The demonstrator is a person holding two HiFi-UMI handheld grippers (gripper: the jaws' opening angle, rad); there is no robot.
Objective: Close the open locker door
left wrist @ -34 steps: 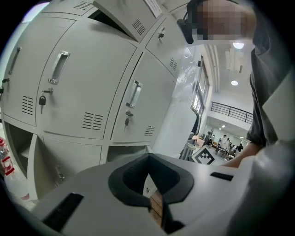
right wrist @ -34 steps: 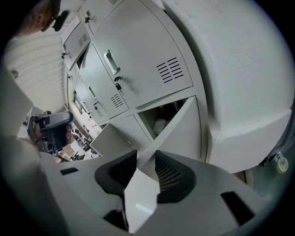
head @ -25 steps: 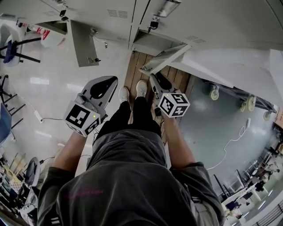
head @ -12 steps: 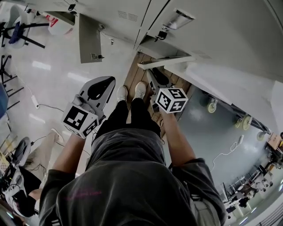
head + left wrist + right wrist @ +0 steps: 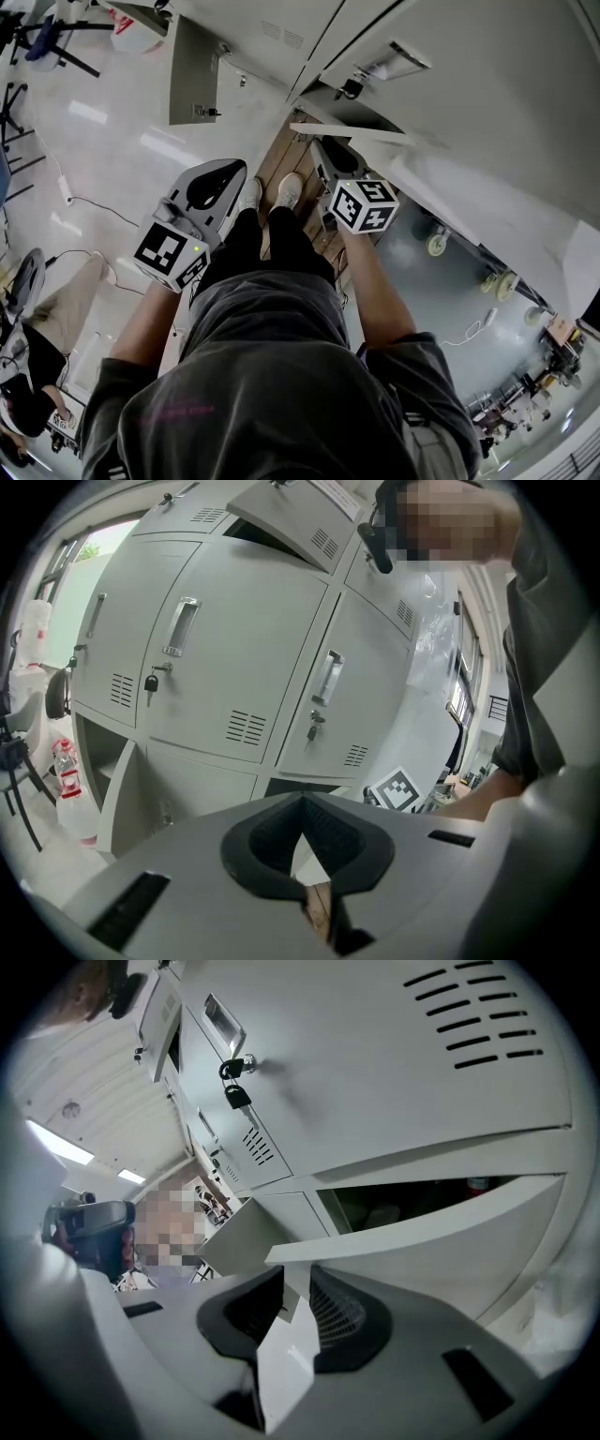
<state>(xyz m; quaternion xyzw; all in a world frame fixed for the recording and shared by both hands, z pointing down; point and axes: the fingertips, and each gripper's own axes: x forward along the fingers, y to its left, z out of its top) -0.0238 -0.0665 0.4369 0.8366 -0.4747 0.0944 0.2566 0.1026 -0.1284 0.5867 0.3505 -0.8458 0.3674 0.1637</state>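
The open locker door (image 5: 361, 134) juts out from the grey lockers (image 5: 487, 84) at floor level, seen edge-on just beyond my right gripper (image 5: 323, 145). In the right gripper view the door's (image 5: 422, 1232) free edge runs between the jaws of the right gripper (image 5: 297, 1274). The jaws are closing on it, with a gap still showing at the left pad (image 5: 253, 1302). My left gripper (image 5: 239, 169) hangs over the pale floor to the left, away from the lockers. Its pads (image 5: 302, 801) meet at the tip with nothing between them.
A second locker door (image 5: 192, 70) stands open further left. My shoes (image 5: 272, 192) rest on a wooden strip (image 5: 281, 155) before the lockers. A cart on castors (image 5: 436, 246) stands at the right, a cable (image 5: 75, 202) crosses the floor at left, and padlocks (image 5: 234, 1096) hang on shut doors.
The right gripper has moved forward to the low open door, and the door's edge now lies between its jaws, which have narrowed. The left gripper has hardly moved.
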